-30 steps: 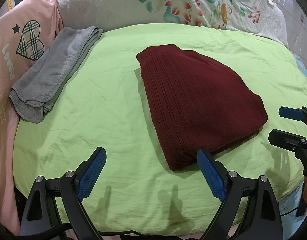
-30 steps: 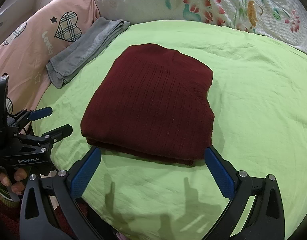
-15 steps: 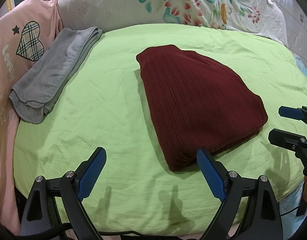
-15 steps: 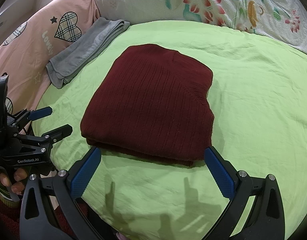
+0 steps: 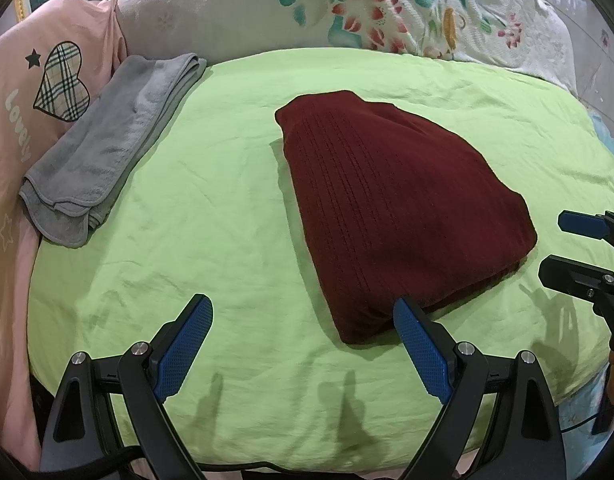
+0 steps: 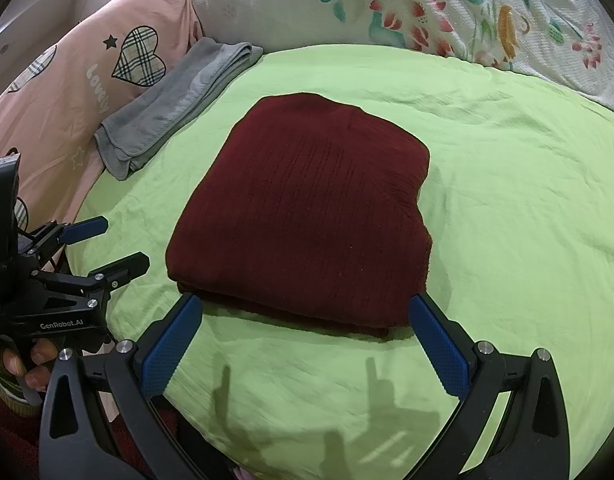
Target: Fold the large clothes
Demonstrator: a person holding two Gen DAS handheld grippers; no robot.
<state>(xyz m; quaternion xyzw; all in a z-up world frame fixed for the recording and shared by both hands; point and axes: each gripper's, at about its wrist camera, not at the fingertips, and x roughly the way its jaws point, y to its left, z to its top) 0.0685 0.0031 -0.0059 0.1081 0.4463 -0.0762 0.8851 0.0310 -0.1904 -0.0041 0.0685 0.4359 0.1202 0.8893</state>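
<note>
A dark red ribbed sweater [image 5: 391, 208] [image 6: 307, 216] lies folded into a thick rectangle on the lime green sheet [image 5: 211, 216] [image 6: 527, 208]. My left gripper [image 5: 303, 316] hovers open just short of the sweater's near left corner, blue pads wide apart and empty. My right gripper [image 6: 303, 312] is open too, its pads straddling the sweater's near folded edge without touching it. From the left wrist view the right gripper [image 5: 563, 246] shows at the right edge; from the right wrist view the left gripper [image 6: 119, 244] shows at the left, held by a hand [image 6: 27, 364].
A folded grey towel [image 5: 107, 156] [image 6: 175, 104] lies at the sheet's far left edge. A pink cover with plaid hearts [image 5: 35, 92] [image 6: 87, 76] borders the left. A white floral quilt [image 5: 347, 4] [image 6: 427, 4] is heaped behind. The bed's near edge drops off below the grippers.
</note>
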